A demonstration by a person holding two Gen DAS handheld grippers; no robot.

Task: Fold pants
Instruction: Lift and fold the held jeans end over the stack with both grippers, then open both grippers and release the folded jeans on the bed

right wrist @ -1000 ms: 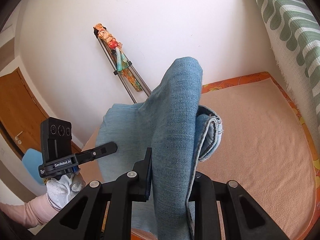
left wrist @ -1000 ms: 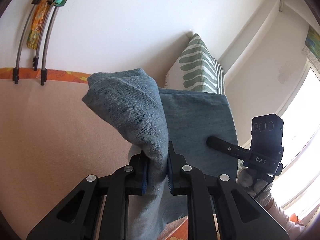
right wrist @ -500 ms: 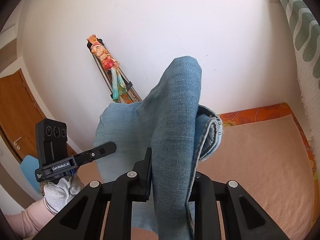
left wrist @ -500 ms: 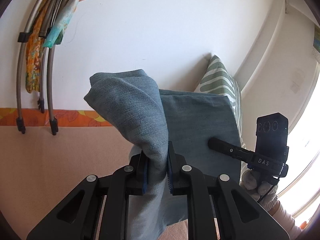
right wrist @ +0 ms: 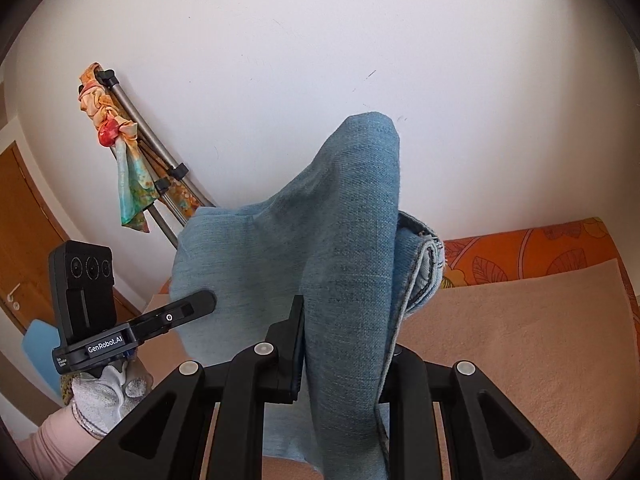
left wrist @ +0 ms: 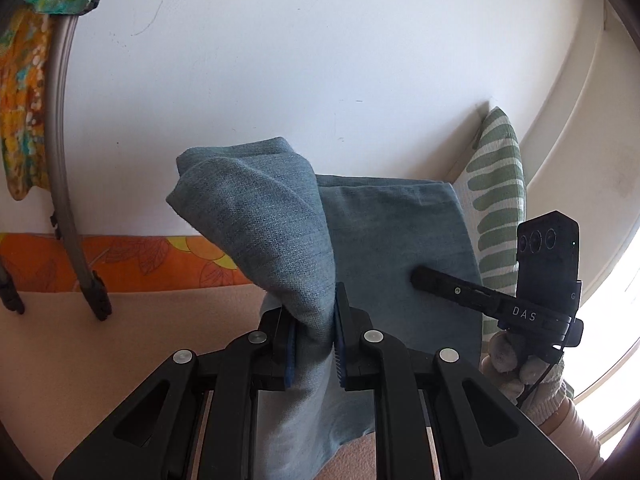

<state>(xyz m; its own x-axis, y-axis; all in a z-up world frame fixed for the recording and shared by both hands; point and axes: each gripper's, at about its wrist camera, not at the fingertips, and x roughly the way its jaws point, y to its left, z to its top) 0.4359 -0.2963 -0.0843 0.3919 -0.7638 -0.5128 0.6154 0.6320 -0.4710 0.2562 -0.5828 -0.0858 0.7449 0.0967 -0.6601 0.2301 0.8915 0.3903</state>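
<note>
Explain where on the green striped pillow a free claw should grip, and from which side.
Grip the pillow by its upper corner, coming from above: it leans upright in the wall corner, the jeans hide its lower part, and that corner is thin enough to pinch.

We are seeing bare blanket (right wrist: 520, 340) lying open to the right, room enough for a gripper to pass. The wall (left wrist: 320, 60) is closing off the far side. Folded rods (right wrist: 160, 160) draped with a scarf (right wrist: 128, 184) are leaning there at far left. A pillow (left wrist: 496, 208) is blocking the far right corner. The jeans (right wrist: 352, 240) are hanging between both grippers, filling the middle.
</note>
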